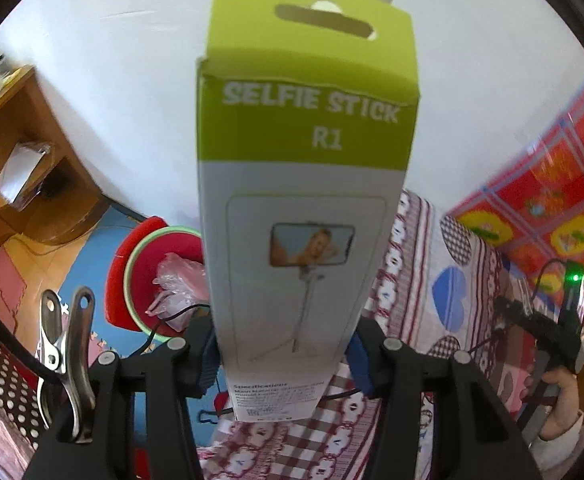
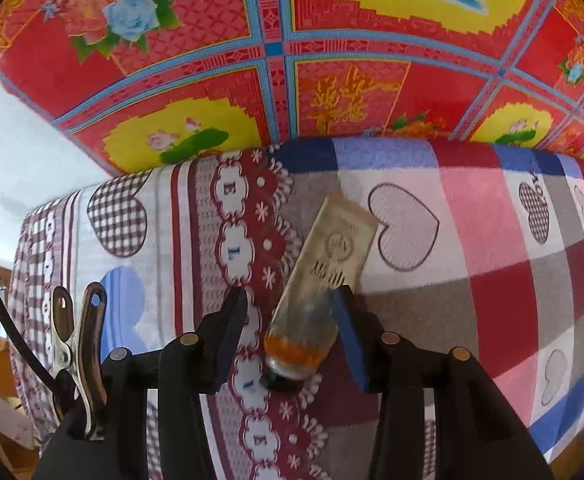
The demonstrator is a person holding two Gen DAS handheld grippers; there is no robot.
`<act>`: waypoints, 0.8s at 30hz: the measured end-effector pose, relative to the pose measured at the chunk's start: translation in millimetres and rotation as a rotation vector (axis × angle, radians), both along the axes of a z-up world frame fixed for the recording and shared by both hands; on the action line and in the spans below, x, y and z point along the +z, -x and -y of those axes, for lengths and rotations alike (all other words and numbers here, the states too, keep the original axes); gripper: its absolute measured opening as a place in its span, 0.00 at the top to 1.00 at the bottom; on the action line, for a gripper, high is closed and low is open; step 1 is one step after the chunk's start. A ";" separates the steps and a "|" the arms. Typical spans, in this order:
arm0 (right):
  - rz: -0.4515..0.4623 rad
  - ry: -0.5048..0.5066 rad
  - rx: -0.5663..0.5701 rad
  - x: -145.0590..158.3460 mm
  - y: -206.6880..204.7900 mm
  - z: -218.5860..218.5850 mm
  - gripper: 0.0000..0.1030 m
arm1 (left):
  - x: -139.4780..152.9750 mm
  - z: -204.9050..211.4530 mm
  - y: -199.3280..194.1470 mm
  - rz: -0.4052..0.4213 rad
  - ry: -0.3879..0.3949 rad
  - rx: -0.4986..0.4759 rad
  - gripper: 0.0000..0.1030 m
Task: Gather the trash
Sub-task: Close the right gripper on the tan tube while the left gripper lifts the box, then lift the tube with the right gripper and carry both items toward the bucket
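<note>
Two close fisheye wrist views, each looking steeply down along its fingers; both share the patterned bedsheet [image 1: 443, 264] [image 2: 471, 248].

box [image 1: 307, 208] reads "SELFIE STICK R1"

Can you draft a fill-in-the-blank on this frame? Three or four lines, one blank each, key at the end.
1. The left gripper is shut on a box printed SELFIE ____.
2. The top part of that box is ____ in colour.
3. The tube between the right gripper's fingers lies on a ____-patterned blanket.
4. The bin beyond the box is ____ inside.

Missing words: STICK; green; heart; red
</note>
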State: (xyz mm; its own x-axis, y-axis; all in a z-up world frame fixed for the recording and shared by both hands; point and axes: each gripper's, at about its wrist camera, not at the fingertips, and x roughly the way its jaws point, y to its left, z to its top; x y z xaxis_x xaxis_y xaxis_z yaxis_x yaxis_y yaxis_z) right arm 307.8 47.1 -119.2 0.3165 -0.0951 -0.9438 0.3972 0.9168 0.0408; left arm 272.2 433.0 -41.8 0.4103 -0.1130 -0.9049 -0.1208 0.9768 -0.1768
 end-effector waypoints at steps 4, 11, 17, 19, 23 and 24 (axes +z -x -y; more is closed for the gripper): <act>0.019 -0.041 0.012 -1.3 -7.6 5.5 0.55 | 2.7 -28.7 2.7 0.008 0.033 0.071 0.48; 0.058 -0.078 -0.033 4.5 -13.9 12.9 0.55 | 9.1 -62.4 9.7 0.023 0.040 0.137 0.48; -0.015 -0.018 -0.081 -2.3 -17.0 22.1 0.55 | 10.4 -84.6 18.6 0.028 0.039 0.179 0.47; -0.034 -0.021 -0.080 -8.2 -21.1 22.3 0.55 | 9.7 -93.1 21.5 0.025 0.036 0.191 0.48; -0.032 0.016 -0.026 -12.1 -25.9 18.6 0.55 | 5.2 -104.8 26.2 0.015 0.033 0.208 0.48; -0.033 0.024 -0.008 -12.0 -27.2 13.9 0.56 | 4.6 -107.9 27.8 0.013 0.033 0.212 0.48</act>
